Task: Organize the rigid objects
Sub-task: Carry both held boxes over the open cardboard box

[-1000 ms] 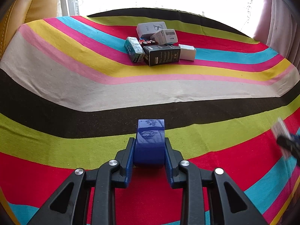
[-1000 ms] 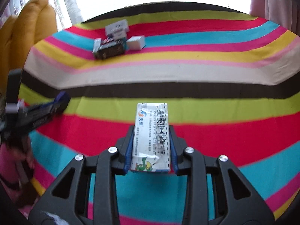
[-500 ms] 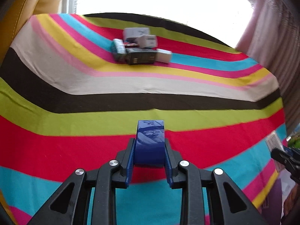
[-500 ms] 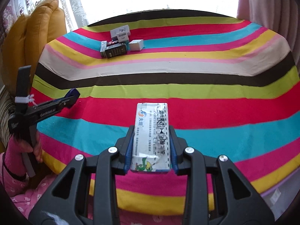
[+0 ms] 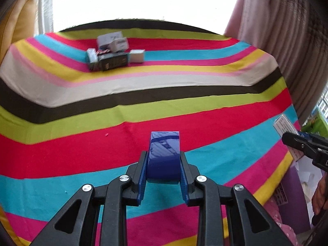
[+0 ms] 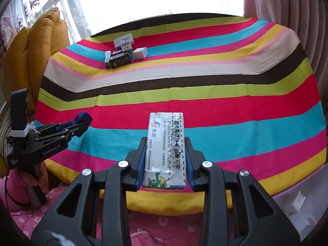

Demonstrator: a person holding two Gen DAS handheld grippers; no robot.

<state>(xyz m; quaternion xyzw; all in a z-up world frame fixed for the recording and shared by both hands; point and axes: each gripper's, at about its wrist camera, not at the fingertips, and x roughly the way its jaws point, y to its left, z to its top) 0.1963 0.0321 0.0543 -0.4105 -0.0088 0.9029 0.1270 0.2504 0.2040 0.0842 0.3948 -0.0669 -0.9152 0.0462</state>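
Note:
My left gripper (image 5: 163, 164) is shut on a dark blue box (image 5: 164, 153) and holds it above the near part of the striped cloth (image 5: 82, 153). It also shows in the right wrist view (image 6: 81, 124) at the left. My right gripper (image 6: 165, 153) is shut on a white medicine box (image 6: 166, 147) with printed text, held over the cloth's near edge; it also shows at the right of the left wrist view (image 5: 295, 141). A cluster of small boxes (image 5: 114, 55) lies far back on the cloth, also in the right wrist view (image 6: 125, 53).
A yellow cushion (image 6: 41, 47) stands at the left. Pink curtains (image 6: 287, 4) hang at the right. White boxes (image 6: 295, 203) and a purple surface (image 5: 293, 201) lie beyond the cloth's near right edge. Pink fabric (image 6: 164, 225) is below.
Both grippers have pulled back toward me and risen, each keeping its box. The box cluster looks farther away and the cloth's near edge has come into view.

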